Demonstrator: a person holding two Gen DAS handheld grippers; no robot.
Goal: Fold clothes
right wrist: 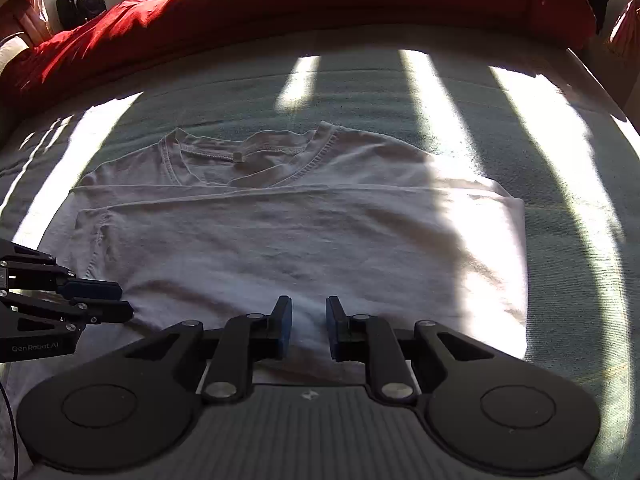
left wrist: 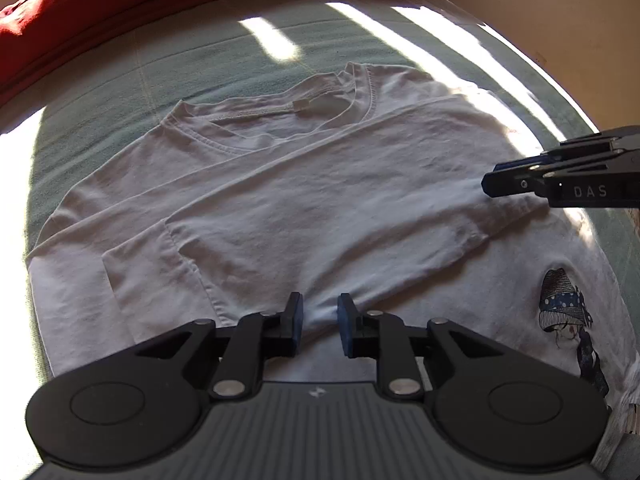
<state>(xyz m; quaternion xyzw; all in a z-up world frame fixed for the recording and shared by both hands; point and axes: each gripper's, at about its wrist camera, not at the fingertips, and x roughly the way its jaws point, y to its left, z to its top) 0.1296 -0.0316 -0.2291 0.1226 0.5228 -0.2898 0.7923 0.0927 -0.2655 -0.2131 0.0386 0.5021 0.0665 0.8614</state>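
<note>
- Lying flat on a pale green bed cover [right wrist: 560, 240], a white T-shirt [left wrist: 280, 208] is spread with its collar [right wrist: 240, 156] away from both cameras and its sides folded in over the middle.
- A small printed figure in a dotted blue hat [left wrist: 564, 304] shows on the shirt's near right part in the left wrist view.
- Left tool [left wrist: 320, 322] points steeply down at the shirt's near edge; its blue pads [left wrist: 298, 320] stand a narrow way apart with a small ridge of white cloth between them, and the pads do not press on it.
- Right tool [right wrist: 308, 324] hangs over the same near edge further along, its jaws likewise slightly parted over the cloth and gripping nothing.
- Each tool appears from the side in the other's view, just above the fabric.
- Bars of sunlight cross the bed and the shirt.
- A red blanket [right wrist: 320, 4] is bunched along the far side of the bed.
- A dark round object [right wrist: 80, 4] hangs by the wall at the far left.
</note>
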